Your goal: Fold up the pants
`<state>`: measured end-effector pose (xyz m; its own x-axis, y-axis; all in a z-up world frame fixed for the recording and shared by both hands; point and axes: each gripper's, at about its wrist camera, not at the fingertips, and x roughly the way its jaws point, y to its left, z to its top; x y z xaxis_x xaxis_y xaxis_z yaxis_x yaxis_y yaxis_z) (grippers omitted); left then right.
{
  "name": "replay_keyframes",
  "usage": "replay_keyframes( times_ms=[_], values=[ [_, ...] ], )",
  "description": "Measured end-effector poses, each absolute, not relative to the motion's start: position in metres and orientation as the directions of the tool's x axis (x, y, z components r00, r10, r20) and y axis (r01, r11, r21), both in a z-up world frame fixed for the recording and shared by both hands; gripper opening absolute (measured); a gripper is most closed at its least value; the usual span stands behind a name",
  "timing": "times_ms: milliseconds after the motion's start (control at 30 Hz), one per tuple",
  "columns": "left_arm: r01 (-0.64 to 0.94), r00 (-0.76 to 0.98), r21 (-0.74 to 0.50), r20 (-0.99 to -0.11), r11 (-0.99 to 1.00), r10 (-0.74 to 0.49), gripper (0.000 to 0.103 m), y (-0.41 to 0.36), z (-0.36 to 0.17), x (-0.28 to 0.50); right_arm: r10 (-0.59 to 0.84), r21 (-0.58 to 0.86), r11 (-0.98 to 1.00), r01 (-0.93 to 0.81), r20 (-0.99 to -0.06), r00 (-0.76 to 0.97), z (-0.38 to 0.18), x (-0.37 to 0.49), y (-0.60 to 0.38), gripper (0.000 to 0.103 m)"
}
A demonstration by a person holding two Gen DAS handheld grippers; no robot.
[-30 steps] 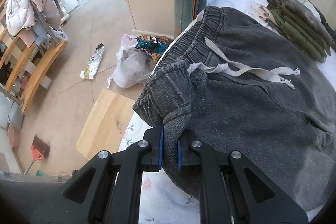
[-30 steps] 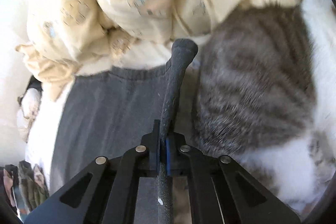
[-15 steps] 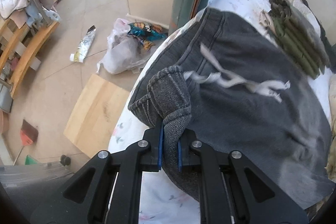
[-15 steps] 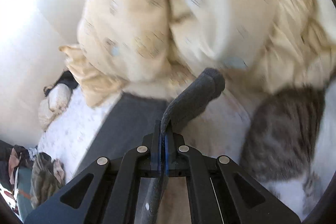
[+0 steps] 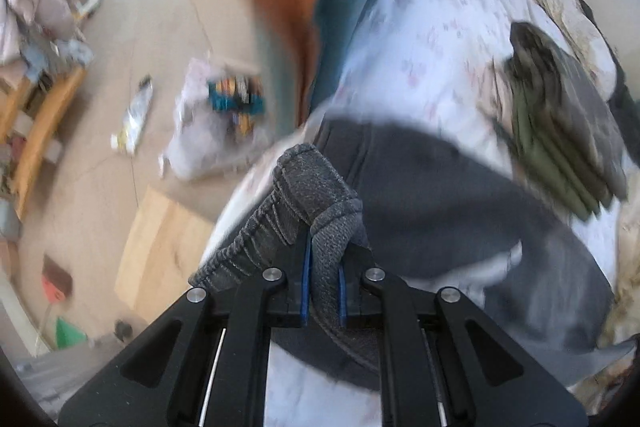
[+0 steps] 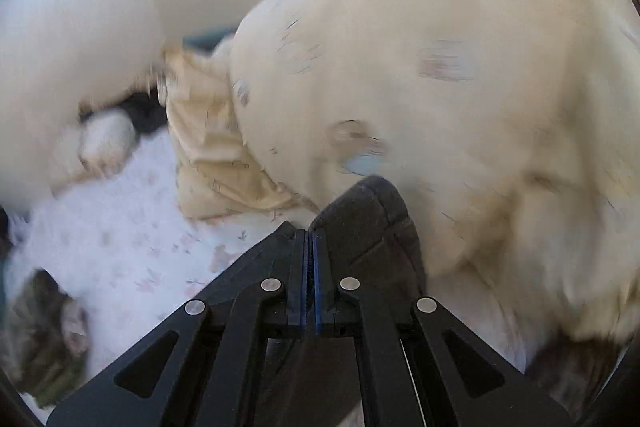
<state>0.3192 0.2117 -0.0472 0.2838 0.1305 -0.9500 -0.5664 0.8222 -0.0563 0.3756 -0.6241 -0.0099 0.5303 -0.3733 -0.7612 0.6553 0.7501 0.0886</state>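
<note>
Motion blur smears the floor clutter [image 5: 224, 115] and the quilt [image 6: 440, 87]. The pants [image 5: 440, 195] pass under the left gripper [image 5: 323, 279], their far end hidden.

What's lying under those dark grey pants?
Under the grey pants lies a white flowered bedsheet, showing around their edges. Whatever lies beneath their middle is covered.

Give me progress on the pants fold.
Done: both ends gripped. The left gripper is shut on the waistband of the grey pants; the right gripper is shut on a leg cuff. In hand: carrying the fold across the bed. Left: laying down and smoothing.
</note>
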Motion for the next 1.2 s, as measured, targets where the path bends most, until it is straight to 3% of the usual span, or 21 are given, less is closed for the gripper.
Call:
replay_keyframes(
  times_ms=[200, 400, 433, 467, 500, 533, 567, 600, 667, 767, 867, 900, 967, 1000, 1033, 1100, 1200],
  values=[
    [-0.495, 0.246, 0.086, -0.941, 0.865, 0.234, 0.009, 0.192, -0.086, 0.412, -0.439, -0.185, 0.811, 0.555, -0.82, 0.367, -0.077, 0.486, -0.616, 0.001],
    [-0.493, 0.297, 0.097, -0.915, 0.865, 0.272, 0.023, 0.191, -0.111, 0.434, -0.409, -0.186, 0.83, 0.525, -0.844, 0.347, -0.122, 0.52, -0.607, 0.002],
    [-0.489, 0.306, 0.091, -0.914, 0.868, 0.268, 0.031, 0.191, -0.111, 0.434, -0.415, -0.202, 0.832, 0.516, -0.844, 0.34, -0.123, 0.52, -0.606, 0.007],
    [-0.477, 0.318, 0.089, -0.91, 0.874, 0.266, 0.051, 0.19, -0.112, 0.434, -0.417, -0.211, 0.836, 0.507, -0.845, 0.335, -0.126, 0.519, -0.606, 0.012],
    [-0.465, 0.321, 0.106, -0.905, 0.879, 0.279, 0.066, 0.188, -0.112, 0.434, -0.419, -0.227, 0.843, 0.487, -0.845, 0.332, -0.126, 0.517, -0.607, 0.031],
    [-0.439, 0.307, 0.148, -0.902, 0.886, 0.302, 0.093, 0.184, -0.115, 0.435, -0.431, -0.254, 0.847, 0.466, -0.841, 0.326, -0.126, 0.513, -0.607, 0.058],
    [-0.397, 0.287, 0.176, -0.909, 0.901, 0.304, 0.098, 0.179, -0.118, 0.439, -0.441, -0.289, 0.86, 0.42, -0.836, 0.328, -0.123, 0.509, -0.606, 0.068],
    [-0.336, 0.26, 0.2, -0.92, 0.92, 0.295, 0.098, 0.175, -0.124, 0.441, -0.45, -0.319, 0.866, 0.385, -0.832, 0.323, -0.118, 0.508, -0.605, 0.074],
    [-0.269, 0.252, 0.244, -0.916, 0.932, 0.313, 0.098, 0.168, -0.126, 0.438, -0.468, -0.358, 0.872, 0.334, -0.809, 0.355, -0.103, 0.5, -0.602, 0.074],
    [-0.318, 0.341, 0.302, -0.848, 0.899, 0.405, 0.098, 0.162, -0.099, 0.422, -0.362, -0.244, 0.917, 0.315, -0.841, 0.402, -0.078, 0.48, -0.604, 0.074],
    [-0.435, 0.479, 0.397, -0.658, 0.808, 0.581, 0.098, 0.145, -0.055, 0.382, -0.117, -0.026, 0.975, 0.219, -0.903, 0.413, -0.082, 0.457, -0.583, 0.074],
    [-0.466, 0.541, 0.425, -0.558, 0.776, 0.63, 0.098, 0.134, -0.042, 0.36, -0.078, 0.006, 0.98, 0.2, -0.908, 0.411, -0.086, 0.449, -0.572, 0.074],
    [-0.467, 0.631, 0.435, -0.447, 0.77, 0.635, 0.102, 0.115, -0.035, 0.329, 0.03, 0.093, 0.986, 0.141, -0.917, 0.398, -0.102, 0.434, -0.532, 0.074],
    [-0.442, 0.66, 0.439, -0.432, 0.782, 0.615, 0.102, 0.108, -0.037, 0.32, 0.069, 0.123, 0.986, 0.112, -0.916, 0.395, -0.107, 0.429, -0.515, 0.074],
    [-0.375, 0.685, 0.436, -0.464, 0.818, 0.562, 0.102, 0.097, -0.046, 0.317, 0.104, 0.144, 0.987, 0.076, -0.916, 0.388, -0.114, 0.423, -0.491, 0.074],
    [-0.158, 0.66, 0.367, -0.651, 0.917, 0.375, 0.102, 0.081, -0.077, 0.326, 0.157, 0.178, 0.984, 0.02, -0.913, 0.376, -0.127, 0.416, -0.454, 0.074],
    [-0.047, 0.57, 0.3, -0.775, 0.953, 0.272, 0.1, 0.071, -0.12, 0.347, 0.232, 0.228, 0.972, -0.051, -0.912, 0.339, -0.151, 0.414, -0.405, 0.074]
  ],
)
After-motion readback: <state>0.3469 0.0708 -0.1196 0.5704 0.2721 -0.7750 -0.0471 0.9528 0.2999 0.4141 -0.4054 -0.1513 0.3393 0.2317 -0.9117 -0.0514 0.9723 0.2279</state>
